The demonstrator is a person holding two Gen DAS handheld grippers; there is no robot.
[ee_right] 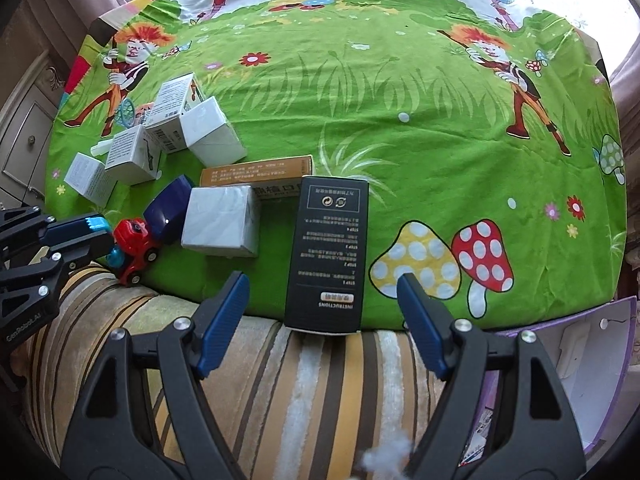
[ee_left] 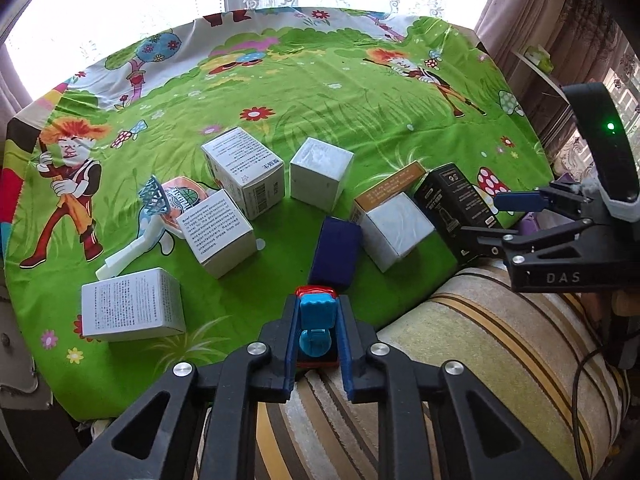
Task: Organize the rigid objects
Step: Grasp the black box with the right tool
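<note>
My left gripper point(ee_left: 318, 312) is shut on a red and blue toy truck point(ee_left: 317, 322) at the front edge of the green cartoon cloth point(ee_left: 320, 92). The truck also shows in the right wrist view point(ee_right: 134, 246), held by the left gripper point(ee_right: 98, 236). Just beyond it lies a dark blue box point(ee_left: 337, 252). My right gripper point(ee_right: 322, 294) is open, its fingers on either side of the near end of a black box point(ee_right: 328, 256) without touching it. In the left wrist view the right gripper point(ee_left: 492, 222) sits by that black box point(ee_left: 456, 200).
Several white boxes point(ee_left: 244, 172) lie on the cloth, with an orange-topped box point(ee_right: 258, 172) and a toy basketball hoop point(ee_left: 154, 200). A striped cushion point(ee_right: 280, 380) lies at the near edge. A purple and white box point(ee_right: 580, 360) is at the right.
</note>
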